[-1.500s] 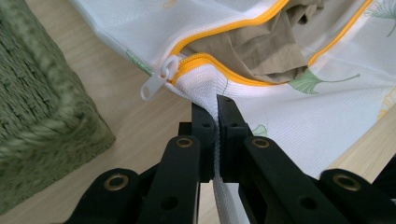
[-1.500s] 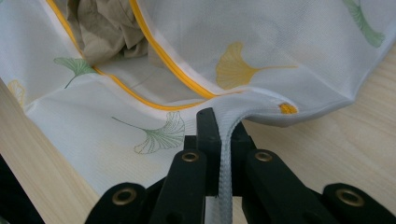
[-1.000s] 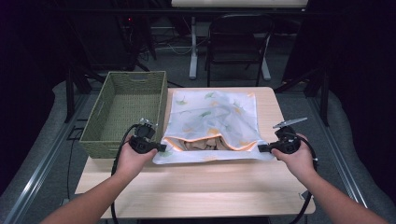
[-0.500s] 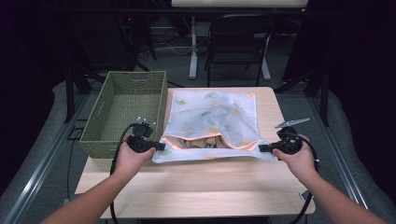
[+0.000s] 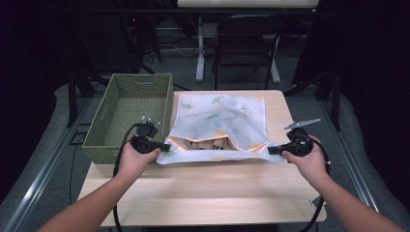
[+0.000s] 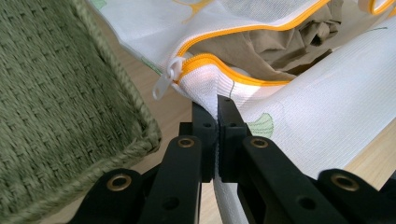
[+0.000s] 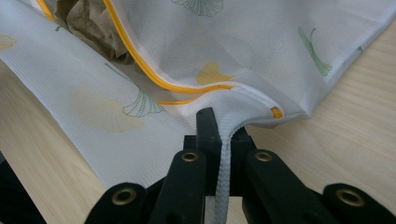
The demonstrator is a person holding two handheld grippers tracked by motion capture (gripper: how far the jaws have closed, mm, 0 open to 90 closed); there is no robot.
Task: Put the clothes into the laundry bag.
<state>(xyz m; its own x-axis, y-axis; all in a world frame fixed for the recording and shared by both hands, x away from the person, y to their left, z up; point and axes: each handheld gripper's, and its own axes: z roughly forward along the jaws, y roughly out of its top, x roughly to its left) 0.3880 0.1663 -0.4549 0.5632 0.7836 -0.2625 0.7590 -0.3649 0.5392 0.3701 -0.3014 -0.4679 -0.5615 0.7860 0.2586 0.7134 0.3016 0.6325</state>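
A white mesh laundry bag [image 5: 220, 121] printed with leaves lies on the wooden table [image 5: 203, 193], its orange zipper open along the near edge. Brown-olive clothing [image 5: 208, 143] shows inside the opening [image 6: 275, 44] [image 7: 88, 25]. My left gripper [image 5: 163, 146] is shut on the bag's near left corner [image 6: 205, 93], just by the white zipper pull [image 6: 167, 79]. My right gripper [image 5: 271, 150] is shut on the near right corner [image 7: 229, 126]. The near edge of the bag is stretched between both.
A green woven basket [image 5: 133, 113] stands empty on the table's left side, close to my left gripper [image 6: 216, 114]; its rim [image 6: 126, 100] is beside the bag's corner. A dark chair [image 5: 246, 43] stands beyond the far edge. Bare tabletop lies in front of the bag.
The left hand has shifted slightly toward the person and left, keeping the bag's edge taut. Both grippers still hold their corners.
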